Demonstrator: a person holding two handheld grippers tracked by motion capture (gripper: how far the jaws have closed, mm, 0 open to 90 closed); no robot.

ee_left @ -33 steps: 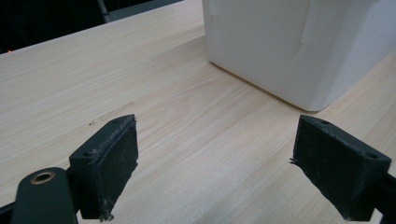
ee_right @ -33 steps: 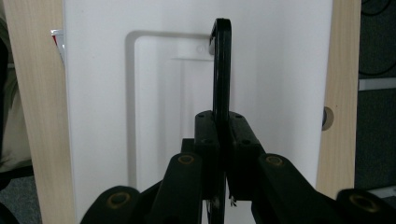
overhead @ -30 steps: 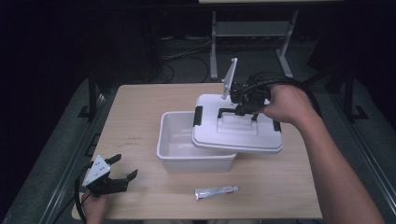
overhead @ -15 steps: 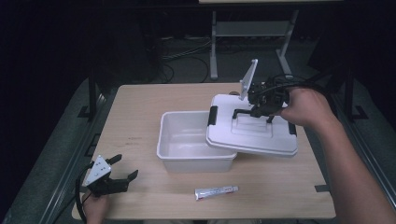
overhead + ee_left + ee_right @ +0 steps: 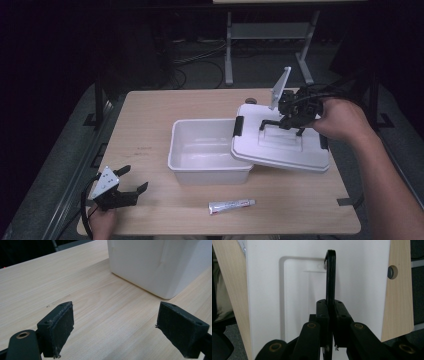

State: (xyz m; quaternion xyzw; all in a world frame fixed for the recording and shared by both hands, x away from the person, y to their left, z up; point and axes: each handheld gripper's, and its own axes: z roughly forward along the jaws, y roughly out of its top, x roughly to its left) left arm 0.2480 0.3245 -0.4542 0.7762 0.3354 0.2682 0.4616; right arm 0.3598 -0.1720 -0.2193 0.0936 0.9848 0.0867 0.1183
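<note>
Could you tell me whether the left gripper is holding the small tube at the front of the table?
No, the left gripper is open with nothing between its jaws, and the tube lies apart from it on the table.

The left gripper [image 5: 131, 181] sits low at the near left corner of the surface [image 5: 165, 107], jaws spread wide, held by a hand [image 5: 102, 220]. The right gripper [image 5: 287, 120] — forearm reaching in from the right — has its jaws clamped on a thin black handle [image 5: 330, 277].
</note>
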